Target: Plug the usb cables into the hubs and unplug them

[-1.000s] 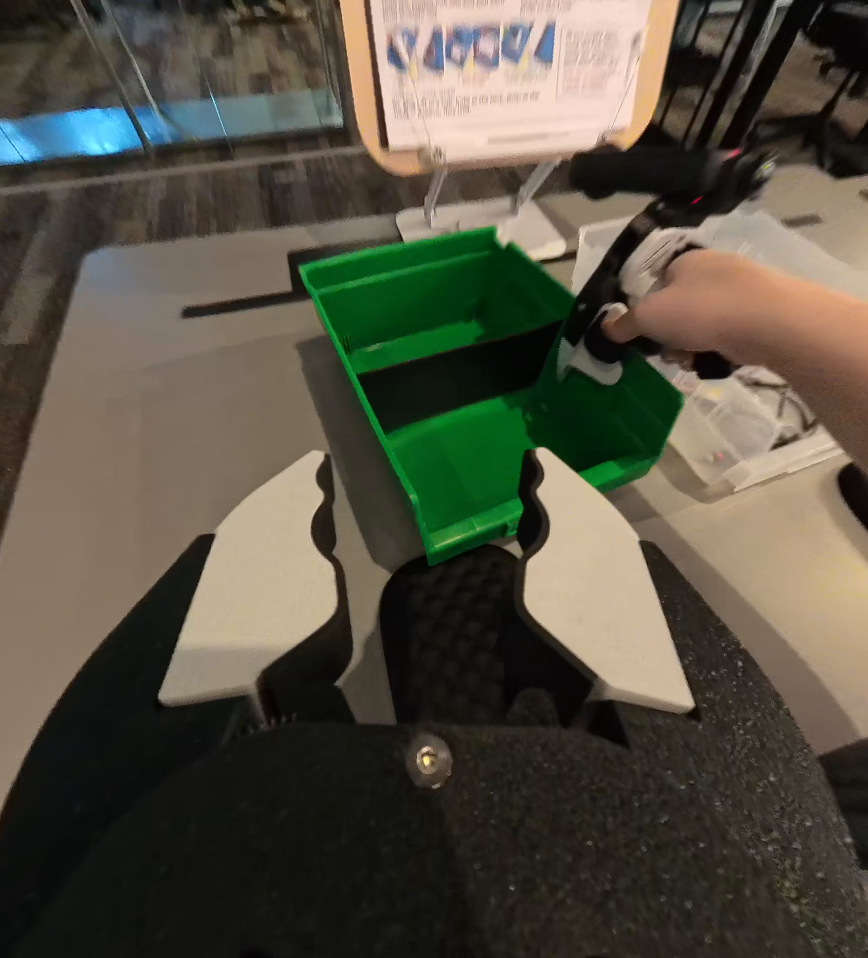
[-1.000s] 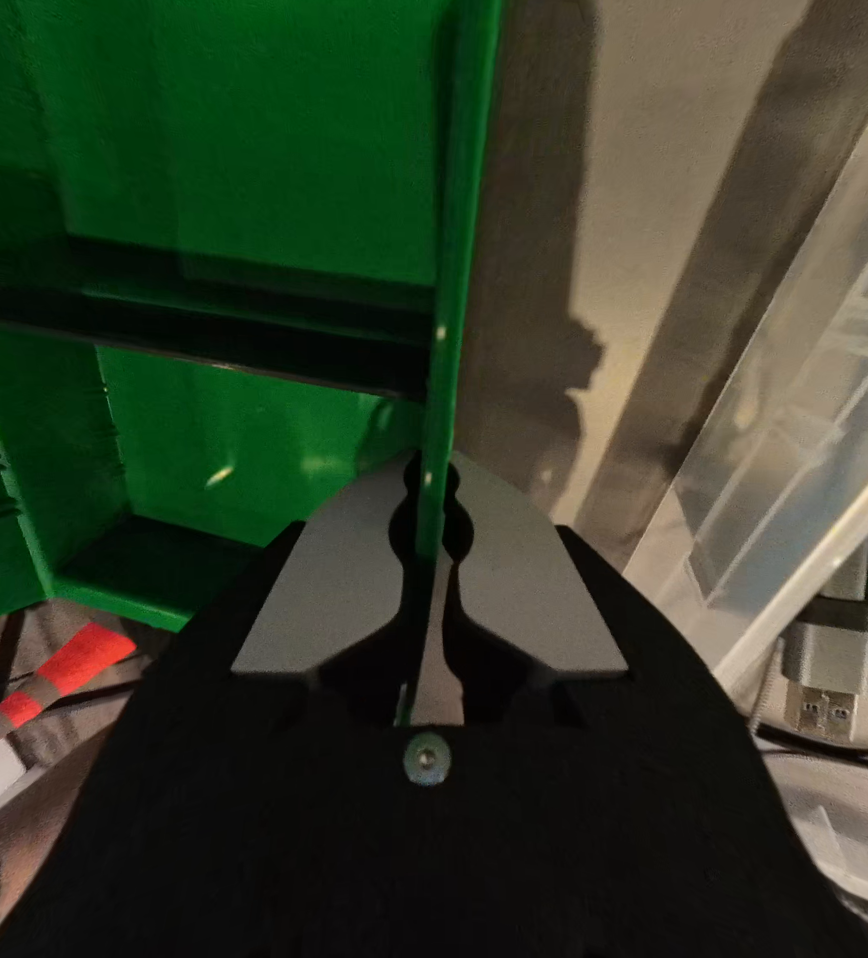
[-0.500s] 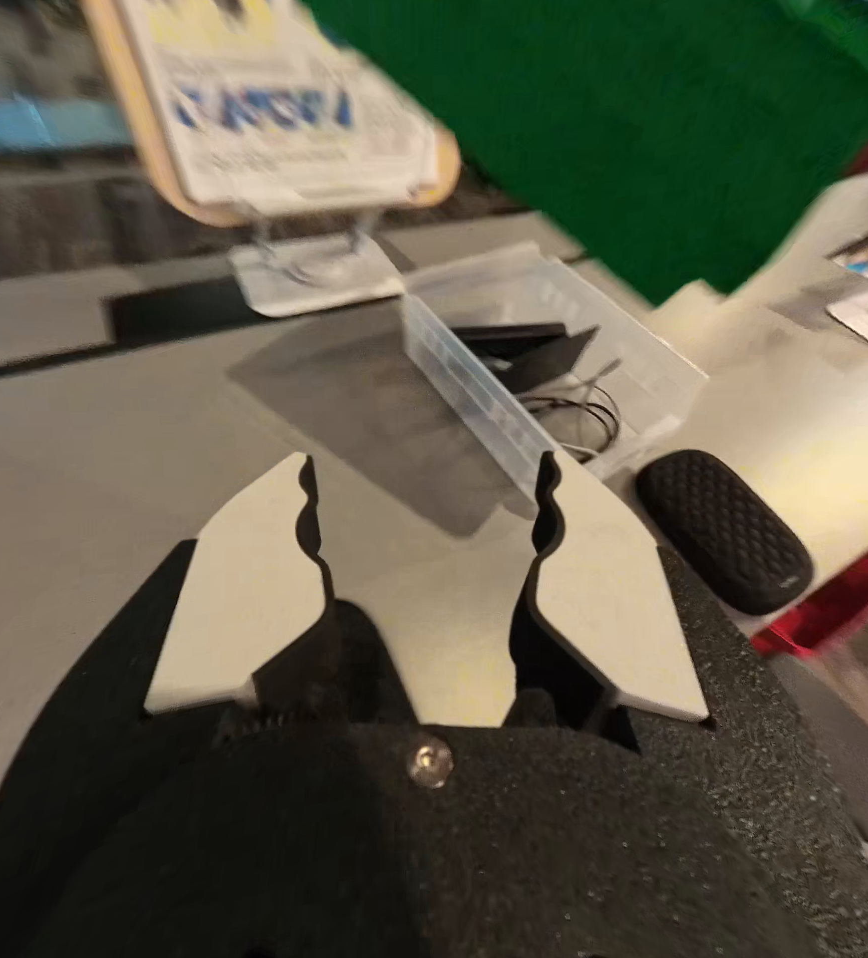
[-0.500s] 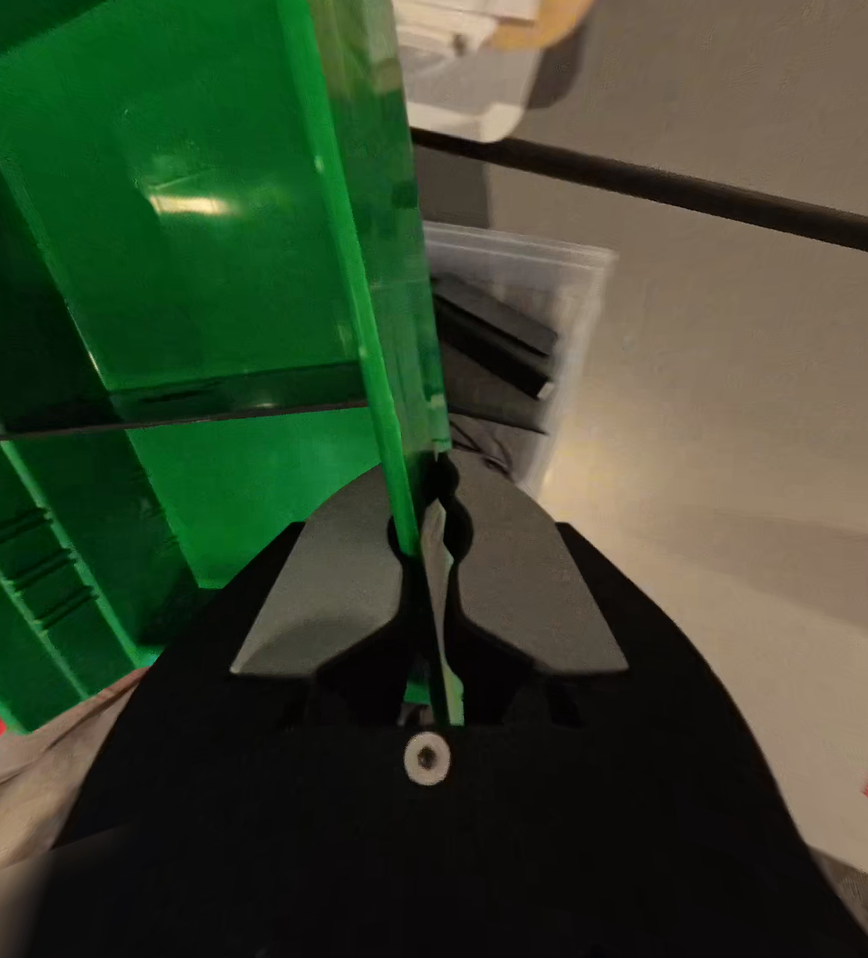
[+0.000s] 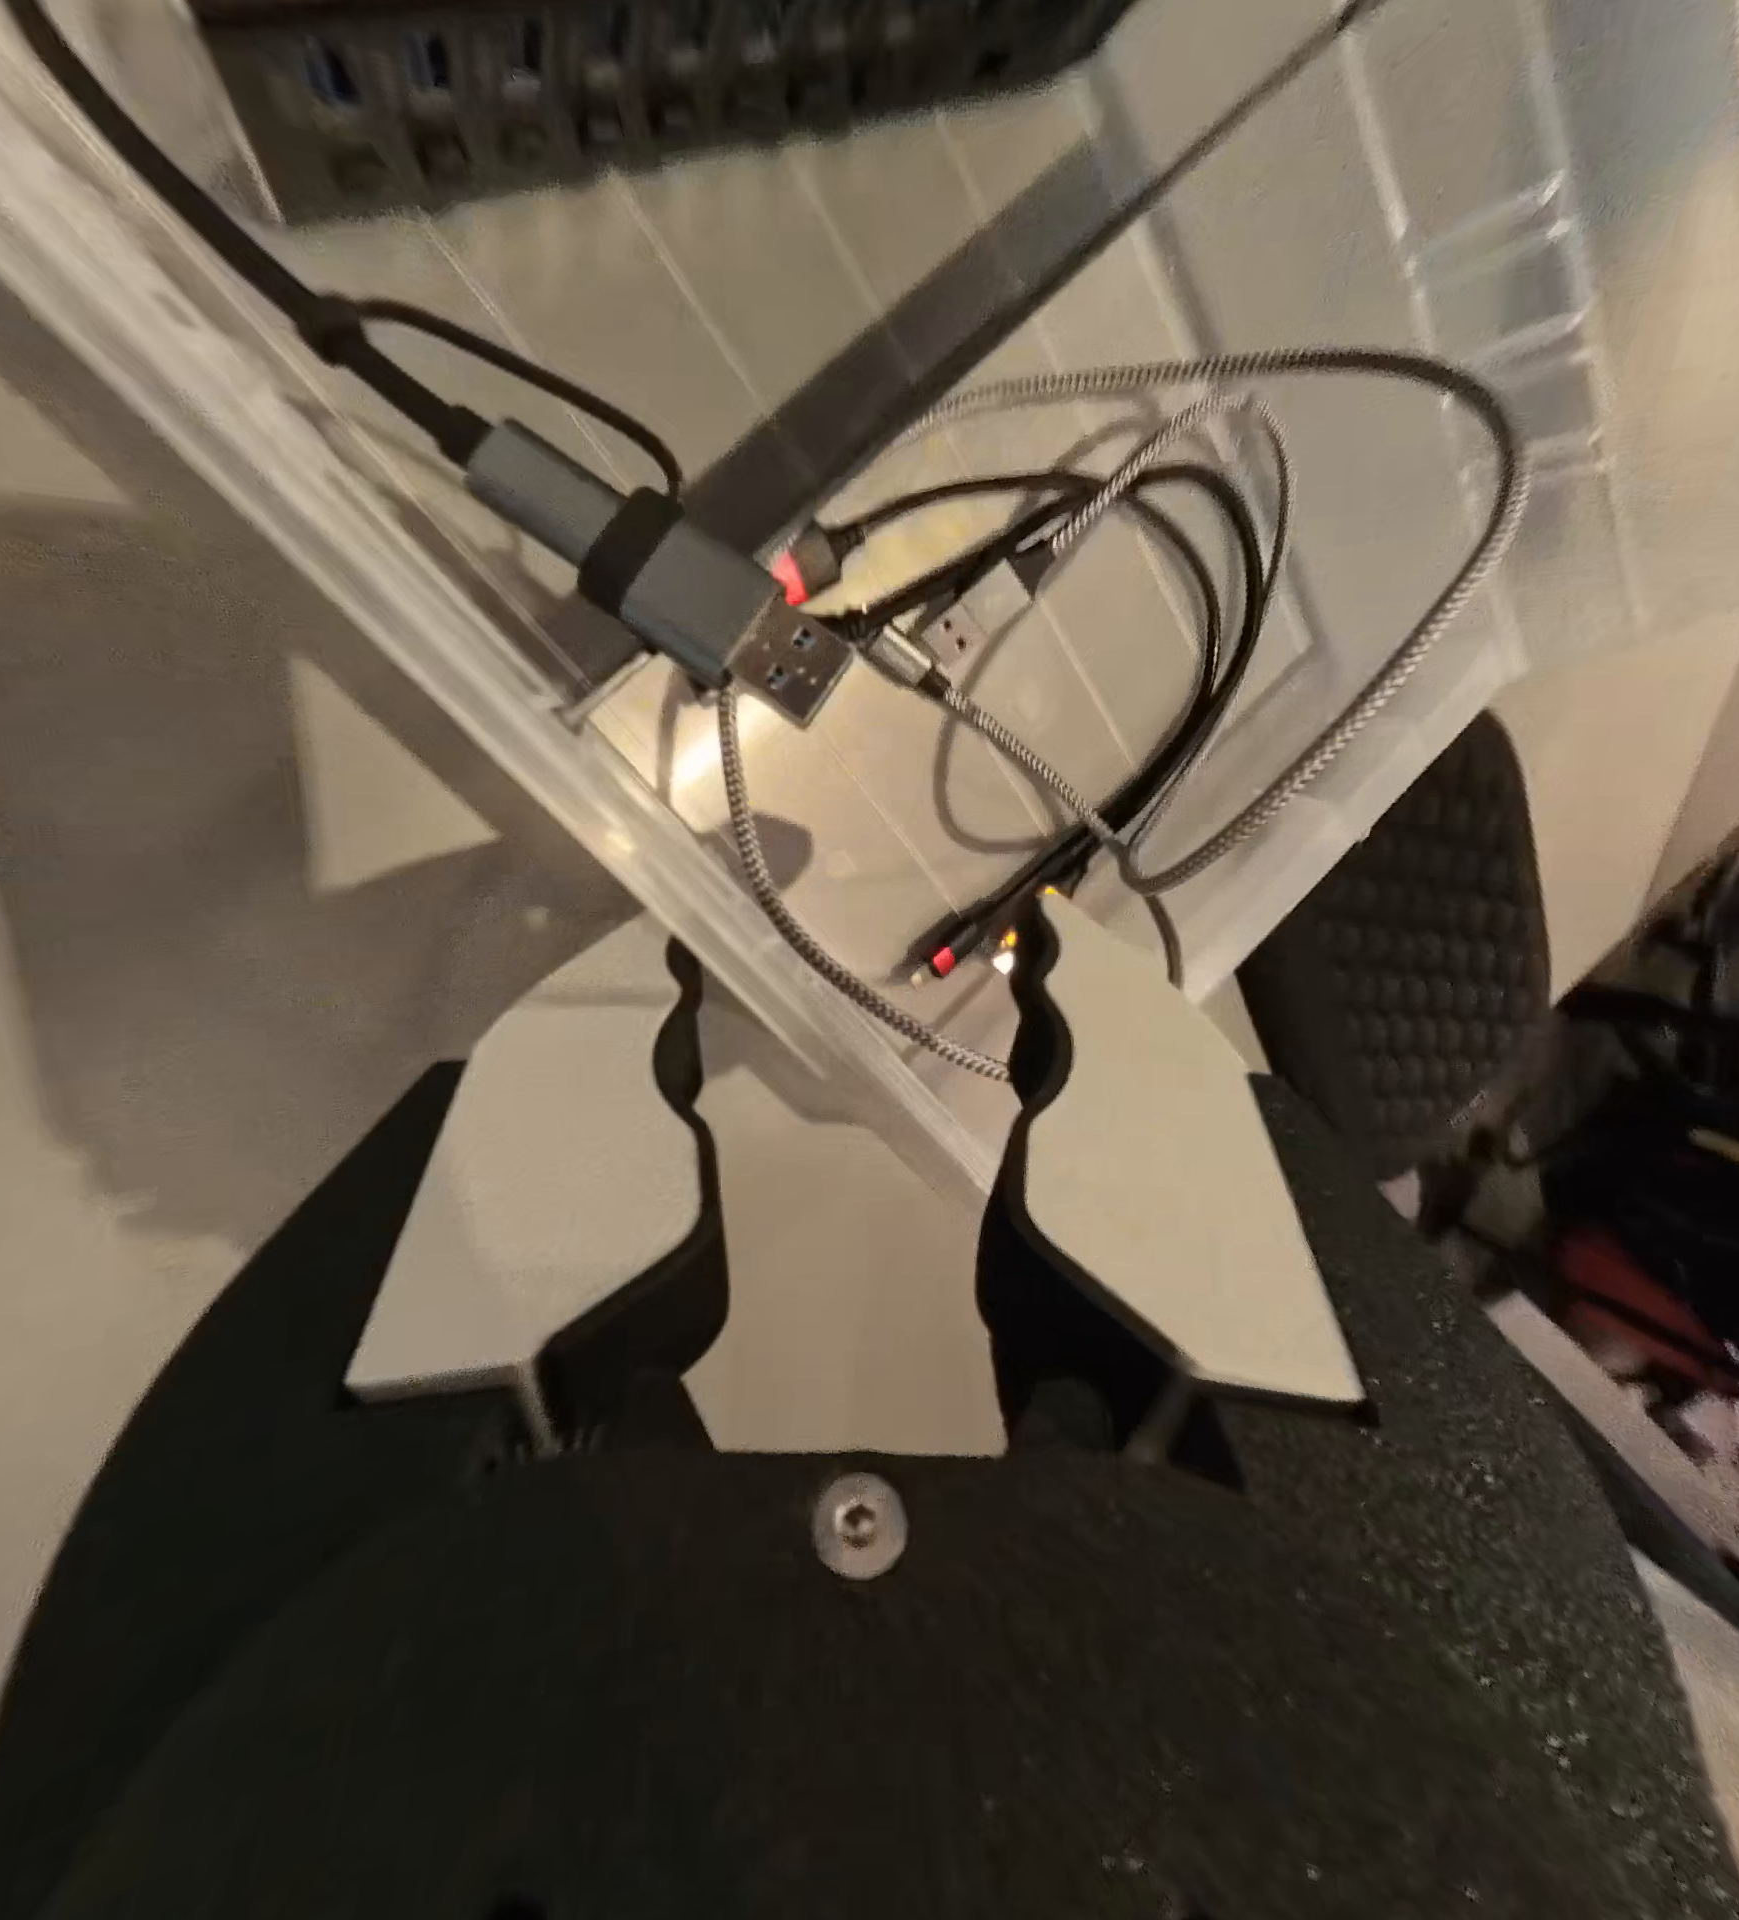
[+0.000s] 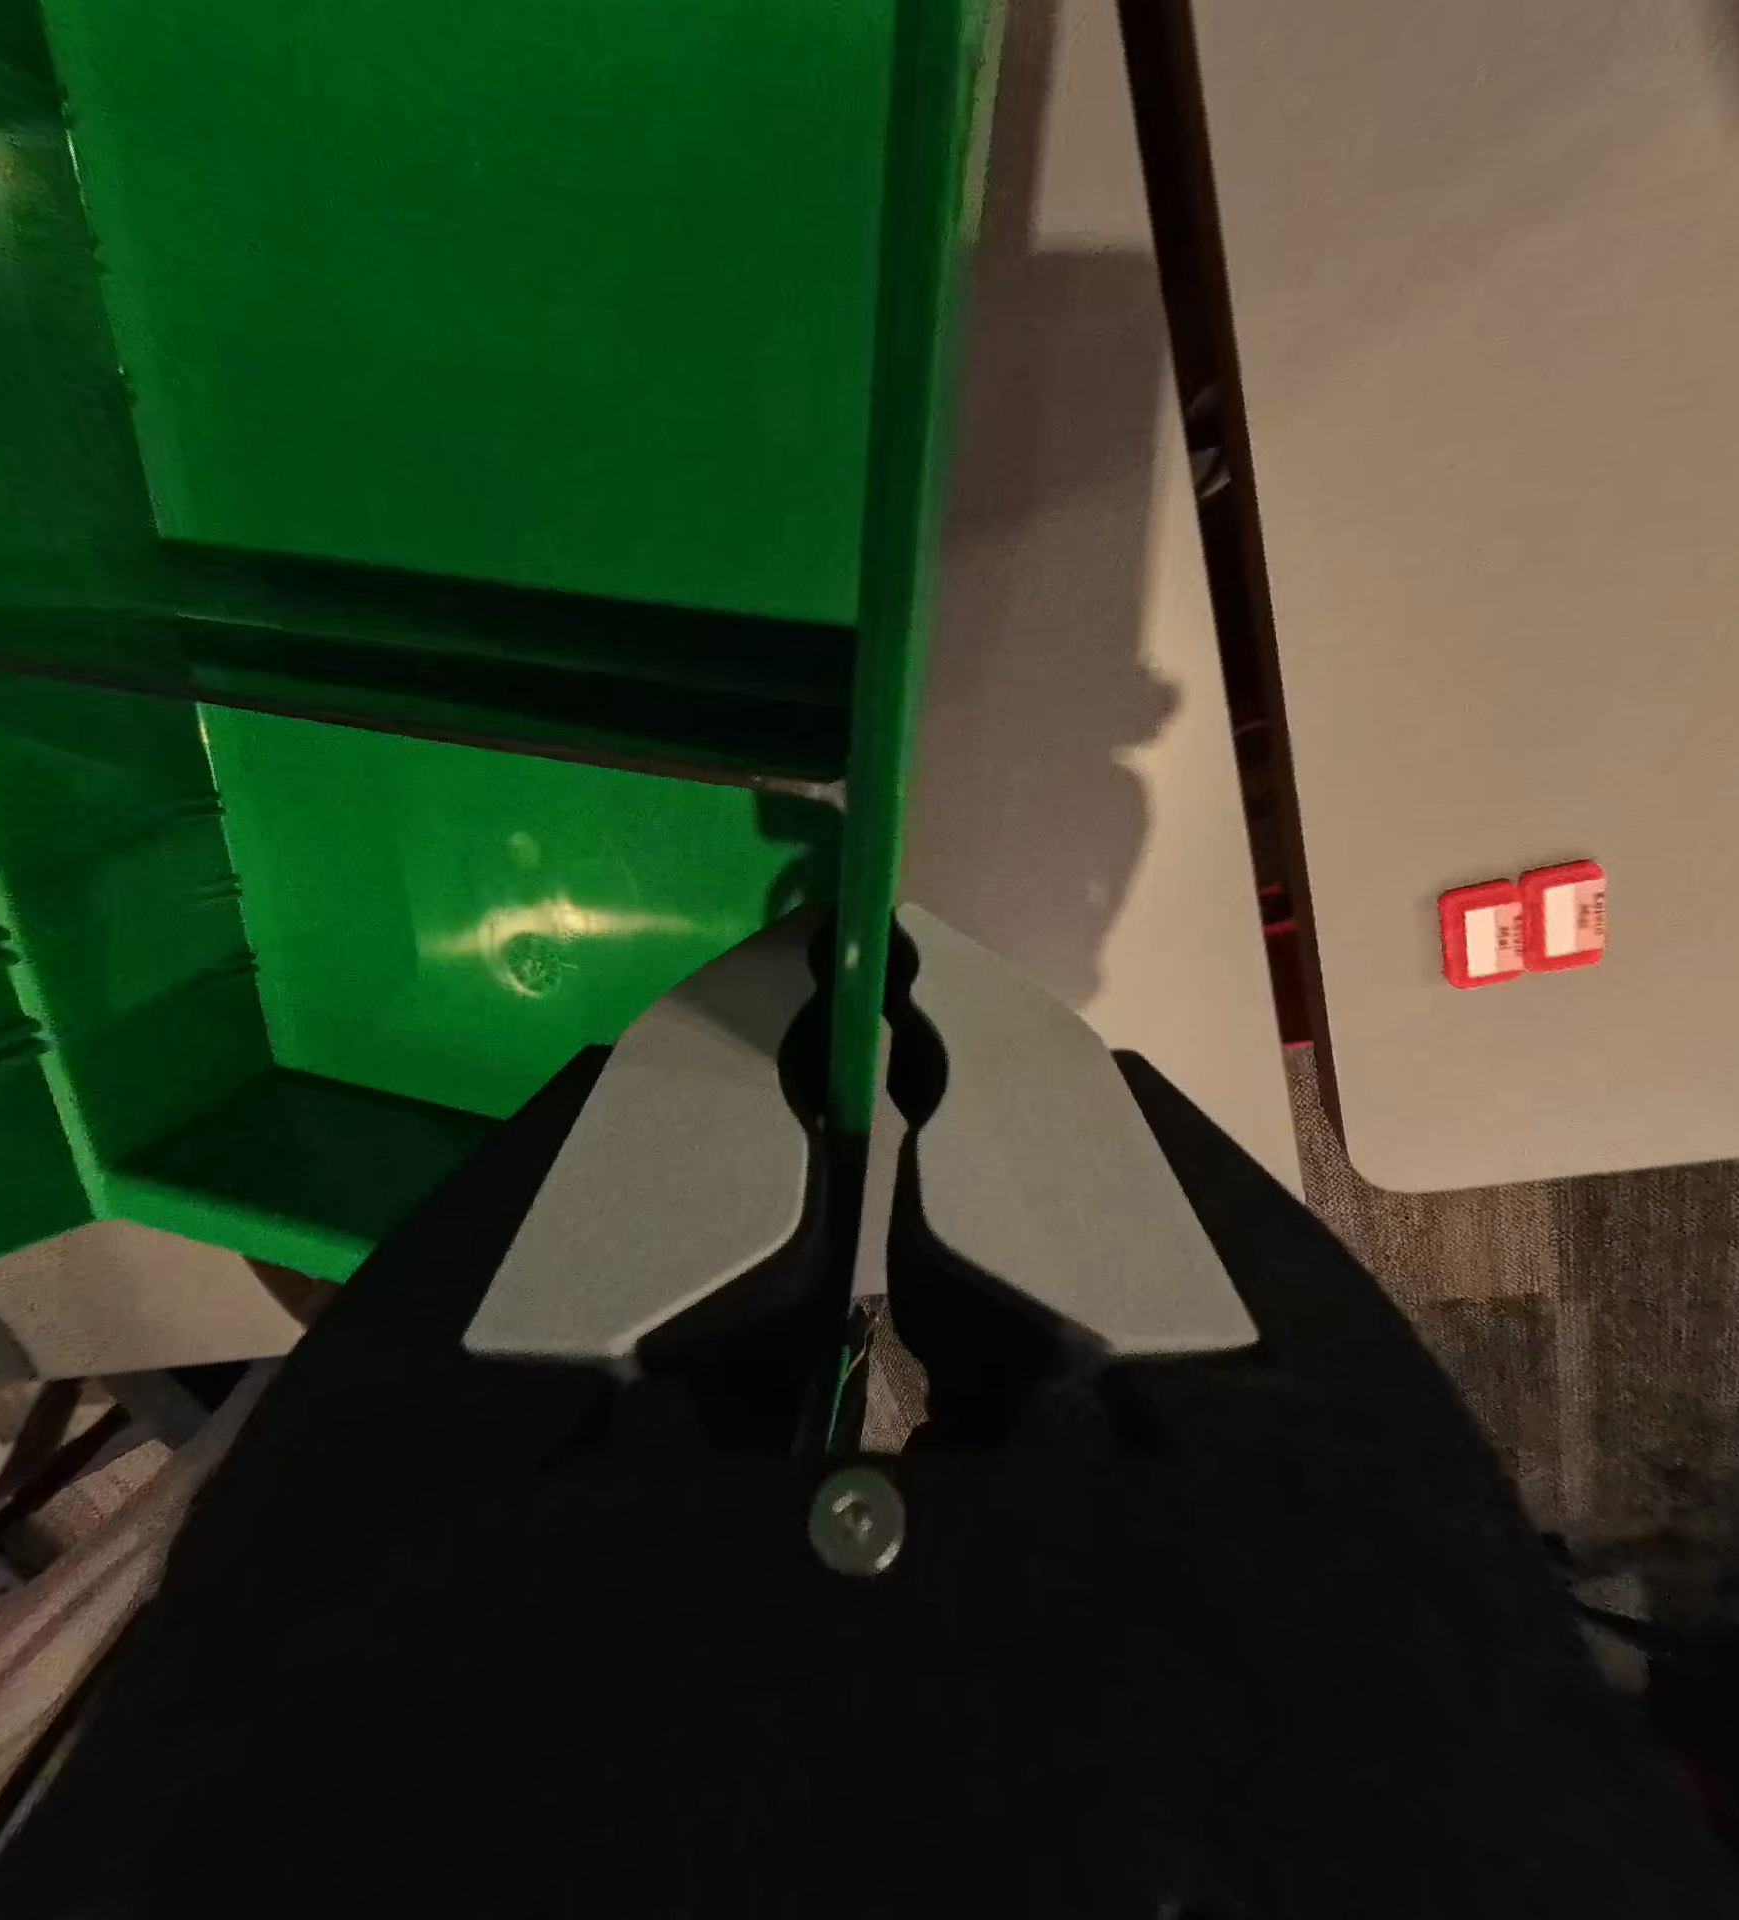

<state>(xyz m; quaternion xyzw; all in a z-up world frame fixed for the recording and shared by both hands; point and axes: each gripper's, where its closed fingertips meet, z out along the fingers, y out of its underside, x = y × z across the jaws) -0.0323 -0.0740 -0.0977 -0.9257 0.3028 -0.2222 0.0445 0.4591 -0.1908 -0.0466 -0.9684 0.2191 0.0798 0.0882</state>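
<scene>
In the left wrist view a clear plastic box point(image 5: 1447, 343) holds a tangle of black and braided USB cables point(image 5: 1135, 665) and a grey USB adapter point(image 5: 678, 582) with open ports. A dark multi-port hub point(image 5: 636, 94) lies at the far end of the box. My left gripper point(image 5: 860, 956) is open and empty, right at the box's near wall. In the right wrist view my right gripper point(image 6: 857, 940) is shut on the side wall of an empty green bin point(image 6: 491, 395) and holds it up off the table.
A black textured pad point(image 5: 1405, 966) lies right of the clear box at the table's edge. Two small red tags point(image 6: 1519, 923) lie on a grey table point(image 6: 1530, 520) below the bin. Carpet floor point(image 6: 1592, 1351) shows beyond that table's edge. The grippers' ends are close to 50 centimeters from one another.
The right gripper lifted the green bin off the table and swung it aside. The left gripper moved right and down to the clear box of cables.
</scene>
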